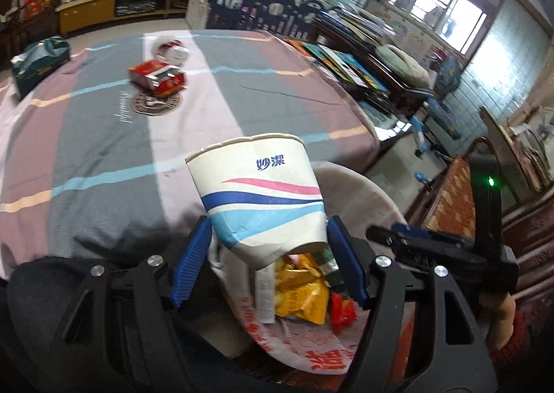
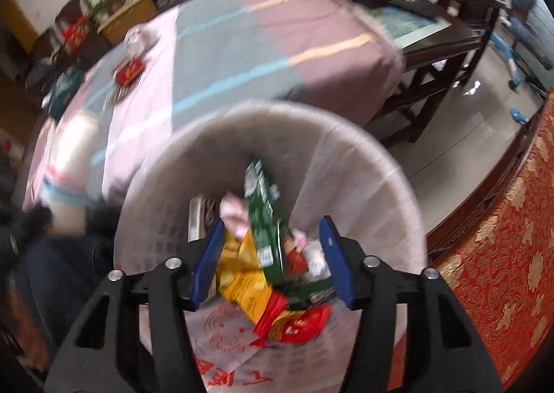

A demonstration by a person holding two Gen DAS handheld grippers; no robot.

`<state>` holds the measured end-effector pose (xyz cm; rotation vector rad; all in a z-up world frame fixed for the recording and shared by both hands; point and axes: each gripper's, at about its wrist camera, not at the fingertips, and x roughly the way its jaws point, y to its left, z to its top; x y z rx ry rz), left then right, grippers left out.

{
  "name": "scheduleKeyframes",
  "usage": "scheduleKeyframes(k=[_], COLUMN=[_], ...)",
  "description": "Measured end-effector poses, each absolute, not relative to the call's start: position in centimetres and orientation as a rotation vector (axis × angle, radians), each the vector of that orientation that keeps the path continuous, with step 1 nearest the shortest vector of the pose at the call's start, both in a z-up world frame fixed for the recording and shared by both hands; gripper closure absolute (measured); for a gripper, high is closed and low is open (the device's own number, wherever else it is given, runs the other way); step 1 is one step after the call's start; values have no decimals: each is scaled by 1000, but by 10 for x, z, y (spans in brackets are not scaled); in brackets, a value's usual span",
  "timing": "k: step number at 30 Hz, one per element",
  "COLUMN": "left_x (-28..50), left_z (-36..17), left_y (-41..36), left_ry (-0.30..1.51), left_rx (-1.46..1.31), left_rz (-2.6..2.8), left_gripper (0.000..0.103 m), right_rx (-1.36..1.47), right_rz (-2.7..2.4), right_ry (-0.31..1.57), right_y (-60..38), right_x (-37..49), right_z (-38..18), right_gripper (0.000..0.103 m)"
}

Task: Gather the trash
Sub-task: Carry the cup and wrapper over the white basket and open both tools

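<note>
The left gripper [image 1: 268,247] clamped its blue pads on a crumpled white paper cup with pink and blue waves [image 1: 259,199], holding it above the white bin lined with a red-printed plastic bag [image 2: 363,164] beside the striped tablecloth [image 1: 104,136]. The right gripper [image 2: 271,261] stood half open over the bin, gripping nothing; a green carton [image 2: 265,212] lay between its jaws among yellow and red wrappers [image 2: 242,278]

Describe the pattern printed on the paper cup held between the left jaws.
Cream paper cup with pink, dark blue and light blue wavy bands; clearest in the left wrist view.
</note>
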<state>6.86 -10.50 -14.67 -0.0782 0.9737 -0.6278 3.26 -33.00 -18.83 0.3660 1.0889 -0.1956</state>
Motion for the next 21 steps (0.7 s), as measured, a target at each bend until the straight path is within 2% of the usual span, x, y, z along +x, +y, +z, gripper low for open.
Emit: scheduleKeyframes(k=[9, 13, 21], left_x=[42, 46, 60], left_z=[-165, -165, -166], left_y=[-168, -163, -145], left_ry=[1025, 1019, 1035], left_rx=[96, 112, 63], left_rz=[-843, -811, -733], left_gripper=[32, 26, 24], right_rx=[488, 509, 479], right_rz=[-311, -312, -282], right_ry=[996, 1013, 1030], right_y=[-384, -386, -371], right_x=[24, 23, 33], right_z=[-173, -179, -183], right_gripper=[43, 43, 43])
